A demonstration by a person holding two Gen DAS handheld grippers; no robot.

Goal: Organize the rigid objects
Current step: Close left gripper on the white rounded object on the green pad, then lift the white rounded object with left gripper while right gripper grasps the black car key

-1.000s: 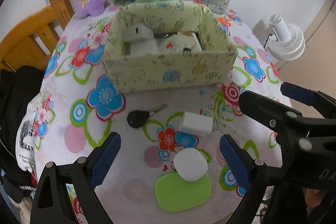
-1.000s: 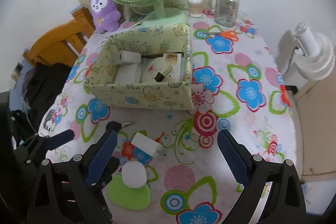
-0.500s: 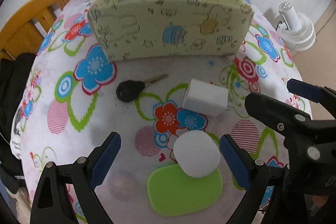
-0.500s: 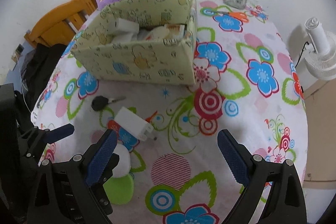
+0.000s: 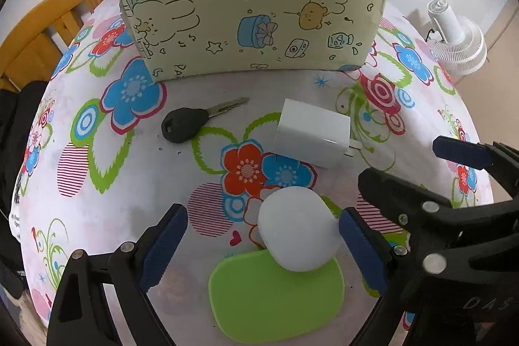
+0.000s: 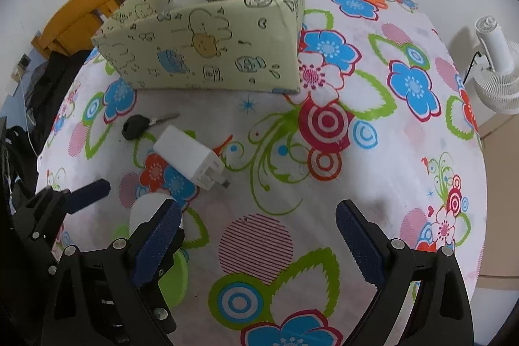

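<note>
Straddling the white puck (image 5: pixel 298 237), left gripper (image 5: pixel 262 245) agape; right gripper (image 6: pixel 256 245) agape over bare tablecloth (image 6: pixel 373 177).

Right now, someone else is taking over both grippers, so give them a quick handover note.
Left gripper: open, holding nothing, with the round white case between its fingers but not gripped.
Right gripper: open and empty, over bare tablecloth.
On the table in front of the box: key, white charger, the round white case resting partly on the green pad.
Done: at least one white item sits in the box; the rest of its contents are hidden.
Left: the four loose items probably go into the box, the white case likely first.
</note>
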